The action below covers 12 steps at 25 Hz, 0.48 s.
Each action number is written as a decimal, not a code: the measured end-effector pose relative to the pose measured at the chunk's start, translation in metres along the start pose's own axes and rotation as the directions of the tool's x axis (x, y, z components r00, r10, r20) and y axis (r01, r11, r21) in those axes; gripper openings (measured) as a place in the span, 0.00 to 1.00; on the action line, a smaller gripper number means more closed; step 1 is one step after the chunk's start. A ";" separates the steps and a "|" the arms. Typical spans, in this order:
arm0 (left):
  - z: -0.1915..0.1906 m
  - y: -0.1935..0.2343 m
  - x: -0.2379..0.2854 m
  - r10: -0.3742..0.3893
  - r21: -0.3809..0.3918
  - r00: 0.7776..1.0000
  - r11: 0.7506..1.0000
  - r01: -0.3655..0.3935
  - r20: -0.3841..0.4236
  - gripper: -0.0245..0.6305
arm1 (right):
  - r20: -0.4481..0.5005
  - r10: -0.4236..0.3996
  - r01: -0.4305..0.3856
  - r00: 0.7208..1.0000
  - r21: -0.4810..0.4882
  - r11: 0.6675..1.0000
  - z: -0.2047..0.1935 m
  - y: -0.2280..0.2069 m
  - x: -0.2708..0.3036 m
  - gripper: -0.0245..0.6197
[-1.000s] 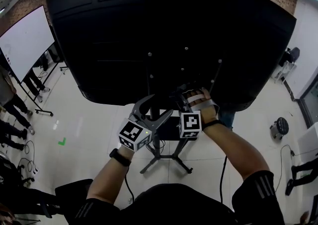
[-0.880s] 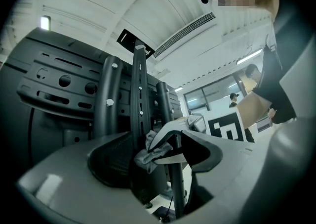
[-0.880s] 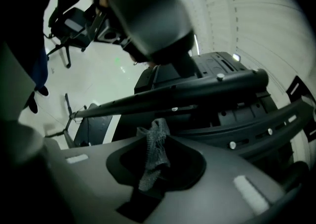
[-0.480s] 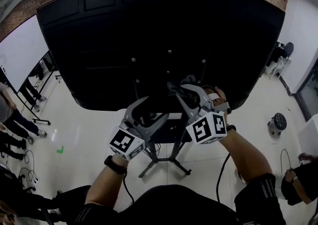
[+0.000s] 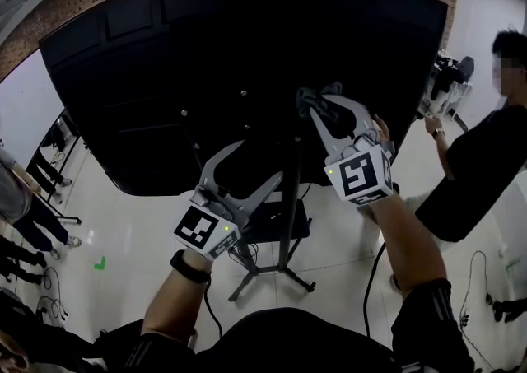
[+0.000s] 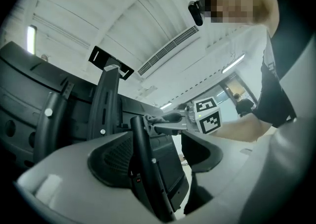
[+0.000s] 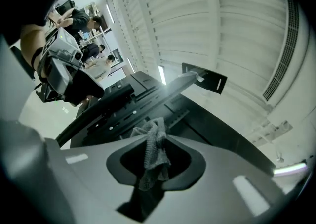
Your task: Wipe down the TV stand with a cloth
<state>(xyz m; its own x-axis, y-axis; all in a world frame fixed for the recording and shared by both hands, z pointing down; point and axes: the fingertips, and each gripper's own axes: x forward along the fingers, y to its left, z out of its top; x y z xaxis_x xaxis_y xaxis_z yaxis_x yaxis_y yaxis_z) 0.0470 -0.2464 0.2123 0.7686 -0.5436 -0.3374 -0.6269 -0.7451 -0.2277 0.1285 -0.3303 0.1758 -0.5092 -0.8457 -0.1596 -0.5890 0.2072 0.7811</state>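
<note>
The black TV (image 5: 247,50) shows its back, mounted on a black stand whose pole (image 5: 290,198) runs down to splayed legs (image 5: 284,274). My right gripper (image 5: 317,106) is raised against the TV's back near the top of the pole. It is shut on a crumpled grey cloth (image 5: 308,100), which hangs between the jaws (image 7: 155,153). My left gripper (image 5: 247,175) is lower and to the left, open, with a slanted black stand bar (image 6: 143,168) passing between its jaws. The right gripper (image 6: 165,121) and the cloth tip show beyond it.
A person in black (image 5: 473,161) stands close on the right, beside the TV's edge. Several people (image 5: 20,198) stand at the far left on the pale tiled floor (image 5: 123,223). Cables (image 5: 370,281) trail below the stand.
My right gripper has risen with the cloth from low by the mount to higher on the TV's back. The left gripper has barely moved. A person has come into view at the right.
</note>
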 end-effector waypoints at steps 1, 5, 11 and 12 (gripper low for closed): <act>0.002 -0.002 0.005 -0.006 0.004 1.000 1.000 0.006 0.003 0.54 | 0.003 -0.007 0.007 1.000 0.006 1.000 -0.002 -0.004 0.003 0.14; 0.002 -0.015 0.022 -0.023 0.010 1.000 1.000 0.023 0.000 0.54 | -0.003 -0.024 0.024 1.000 -0.001 1.000 -0.013 -0.016 0.018 0.14; -0.009 -0.025 0.033 -0.020 0.016 1.000 1.000 0.020 -0.024 0.54 | -0.018 -0.016 0.015 1.000 -0.036 0.999 -0.033 -0.018 0.032 0.14; -0.011 -0.025 0.034 -0.017 0.016 0.999 1.000 0.018 -0.029 0.54 | -0.018 -0.022 0.021 1.000 -0.067 0.998 -0.035 -0.018 0.031 0.14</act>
<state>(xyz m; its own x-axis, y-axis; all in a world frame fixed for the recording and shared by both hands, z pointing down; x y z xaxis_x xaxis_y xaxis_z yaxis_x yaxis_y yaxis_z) 0.0907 -0.2504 0.2165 0.7828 -0.5413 -0.3071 -0.6149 -0.7486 -0.2480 0.1448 -0.3775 0.1777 -0.4843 -0.8591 -0.1657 -0.5563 0.1562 0.8161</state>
